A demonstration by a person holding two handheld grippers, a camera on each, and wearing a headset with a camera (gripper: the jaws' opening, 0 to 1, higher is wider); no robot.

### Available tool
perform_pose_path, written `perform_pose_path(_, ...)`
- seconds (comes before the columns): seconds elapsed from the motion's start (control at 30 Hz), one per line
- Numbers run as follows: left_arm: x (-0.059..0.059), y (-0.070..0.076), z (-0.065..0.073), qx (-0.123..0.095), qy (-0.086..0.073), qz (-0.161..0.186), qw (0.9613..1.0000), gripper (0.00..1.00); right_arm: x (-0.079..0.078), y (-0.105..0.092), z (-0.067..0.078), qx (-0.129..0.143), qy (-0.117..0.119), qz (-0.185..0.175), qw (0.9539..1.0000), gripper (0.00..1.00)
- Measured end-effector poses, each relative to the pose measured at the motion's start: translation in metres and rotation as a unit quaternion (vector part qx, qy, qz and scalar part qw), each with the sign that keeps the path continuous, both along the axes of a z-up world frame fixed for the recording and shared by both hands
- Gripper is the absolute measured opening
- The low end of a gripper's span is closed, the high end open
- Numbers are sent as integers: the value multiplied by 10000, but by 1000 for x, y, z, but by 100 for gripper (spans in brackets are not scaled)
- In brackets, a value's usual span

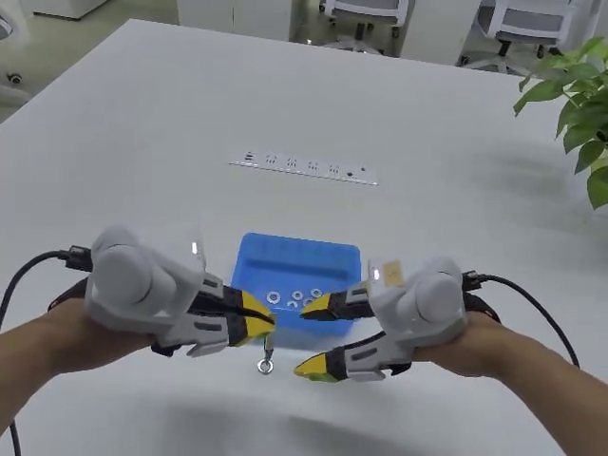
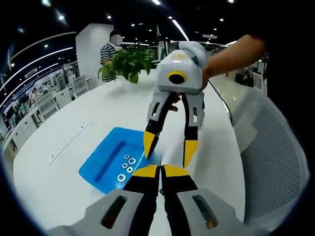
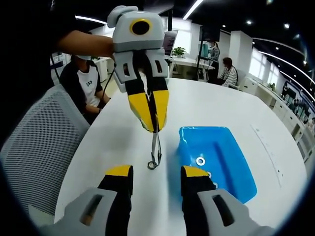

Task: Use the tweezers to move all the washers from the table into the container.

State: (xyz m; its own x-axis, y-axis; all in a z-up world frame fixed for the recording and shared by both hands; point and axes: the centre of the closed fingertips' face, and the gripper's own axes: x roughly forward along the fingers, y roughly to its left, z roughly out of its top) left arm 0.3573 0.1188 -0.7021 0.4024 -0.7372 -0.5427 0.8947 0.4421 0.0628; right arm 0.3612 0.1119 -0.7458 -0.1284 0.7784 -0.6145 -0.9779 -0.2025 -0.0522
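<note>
Mostly done: several washers [image 1: 294, 299] lie in the blue container [image 1: 285, 245]. Left gripper [image 1: 255, 321] fingers pinch the tweezers [image 3: 155, 145], tips on one washer [image 3: 153, 165] at the container's 6 o'clock, over the counter [image 1: 285, 95], yet to go in. Right gripper [image 1: 312, 334] fingers are spread.

My left gripper [image 1: 260, 317] points to the right, level and low. Its jaws are pressed together on the tweezers [image 1: 267, 355], which hang down from the tips. My right gripper [image 1: 312, 334] points left to face it, tips close to the left's, jaws spread wide, one above the other. My left forearm [image 1: 43, 347] and right hand [image 1: 486, 344] come in from the bottom corners.
</note>
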Motion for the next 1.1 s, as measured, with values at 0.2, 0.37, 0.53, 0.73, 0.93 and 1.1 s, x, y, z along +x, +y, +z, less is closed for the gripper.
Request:
perform_pose_path(0.2, 0, -2, 0, 45, 24, -157, 9999, 6, 1, 8, -3, -64, -62, 207, 9997, 31)
perform_pose_path(0.37, 0, -2, 0, 119, 26, -285, 9995, 6, -1, 14, -7, -125, -80, 383, 9992, 26)
perform_pose_path(0.53, -2, -2, 0, 156, 83, -445, 9989, 6, -6, 23, -8, -119, -54, 523, 9985, 21)
perform_pose_path(0.73, -1, -1, -1, 248, 108, -578, 9980, 6, -10, 31, -10, -142, -60, 656, 9977, 14)
perform_pose_path(0.93, -2, 2, -2, 325, 149, -626, 9974, 6, -11, 34, -11, -158, -74, 730, 9972, 9)
perform_pose_path(1.1, -1, 3, -3, 350, 149, -602, 9975, 6, -11, 34, -11, -177, -96, 737, 9971, 8)
